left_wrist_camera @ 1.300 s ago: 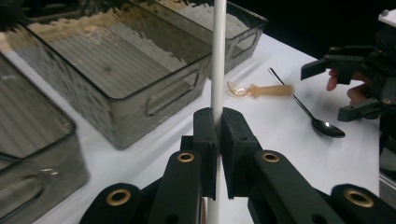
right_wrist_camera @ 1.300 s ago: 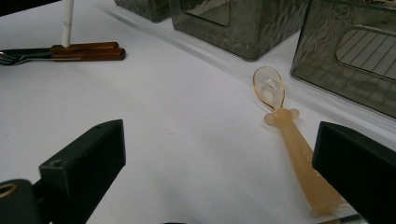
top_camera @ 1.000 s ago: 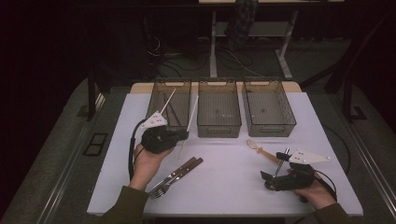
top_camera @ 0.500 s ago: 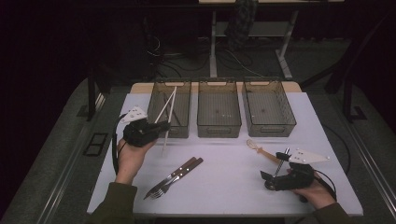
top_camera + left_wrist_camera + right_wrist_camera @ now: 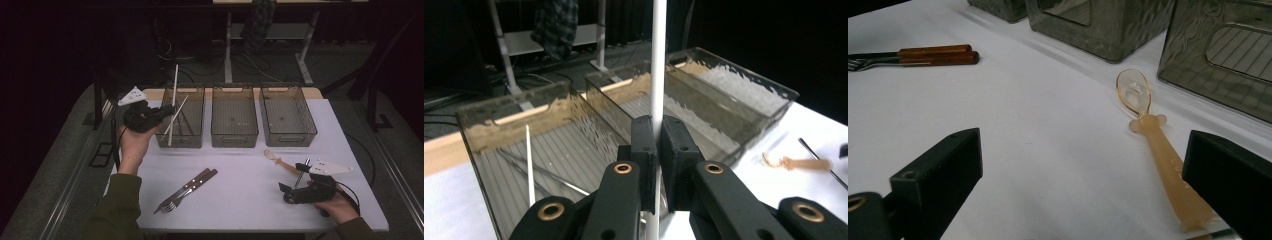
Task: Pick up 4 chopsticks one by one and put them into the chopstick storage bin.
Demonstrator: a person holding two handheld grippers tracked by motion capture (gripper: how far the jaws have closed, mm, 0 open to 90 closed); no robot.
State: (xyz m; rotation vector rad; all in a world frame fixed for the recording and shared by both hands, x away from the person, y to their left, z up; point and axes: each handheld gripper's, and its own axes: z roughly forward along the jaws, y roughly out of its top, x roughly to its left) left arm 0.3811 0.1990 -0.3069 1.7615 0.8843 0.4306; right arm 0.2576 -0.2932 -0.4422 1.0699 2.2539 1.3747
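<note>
White table (image 5: 240, 195): left tool (image 5: 658, 150) clamps white stick (image 5: 658, 60) over left bin (image 5: 181, 117); right tool (image 5: 1083, 165) gapes at spoon (image 5: 1153, 135).

The white stick (image 5: 658, 60) is looking like smooth, matt plastic, and the black jaws pinching it are showing a matt plastic finish with brass-coloured rivets. The smoky bin (image 5: 549, 145) beneath is gleaming as see-through glossy plastic with a ribbed floor. The spoon (image 5: 1153, 135) is appearing as translucent amber plastic, slightly shiny. The forks (image 5: 913, 55) are showing polished wooden handles and metal tines. The table (image 5: 1048, 125) is looking matt white.
</note>
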